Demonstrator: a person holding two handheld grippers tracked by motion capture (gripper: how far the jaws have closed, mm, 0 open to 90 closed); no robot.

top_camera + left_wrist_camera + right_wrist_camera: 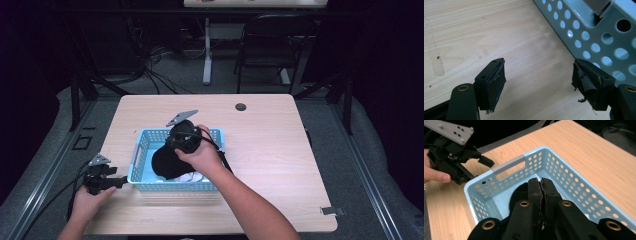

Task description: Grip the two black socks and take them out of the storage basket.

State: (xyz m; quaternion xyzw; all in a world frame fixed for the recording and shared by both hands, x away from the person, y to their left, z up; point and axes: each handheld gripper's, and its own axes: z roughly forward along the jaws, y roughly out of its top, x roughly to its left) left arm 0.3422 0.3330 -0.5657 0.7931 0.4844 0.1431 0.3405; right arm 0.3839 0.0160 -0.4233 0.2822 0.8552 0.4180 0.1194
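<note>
A light blue perforated basket (175, 186) (579, 177) (599, 32) stands on the wooden table (270, 150). My right gripper (175, 149) (541, 181) hangs over its inside, pointing down. Its jaws are pressed together on a black cloth (165, 162) (517, 193), which droops from them into the basket. Something white (192, 176) lies on the basket floor beside the cloth. My left gripper (117, 182) (539, 67) (474, 170) rests low on the table at the basket's near left corner, open, with bare wood between its worn pads (496, 80).
A dark grommet hole (240, 106) sits near the table's far edge. A piece of tape (332, 211) marks the near right corner. Beyond the table stand a black chair (272, 45) and a white desk leg (207, 50) among floor cables.
</note>
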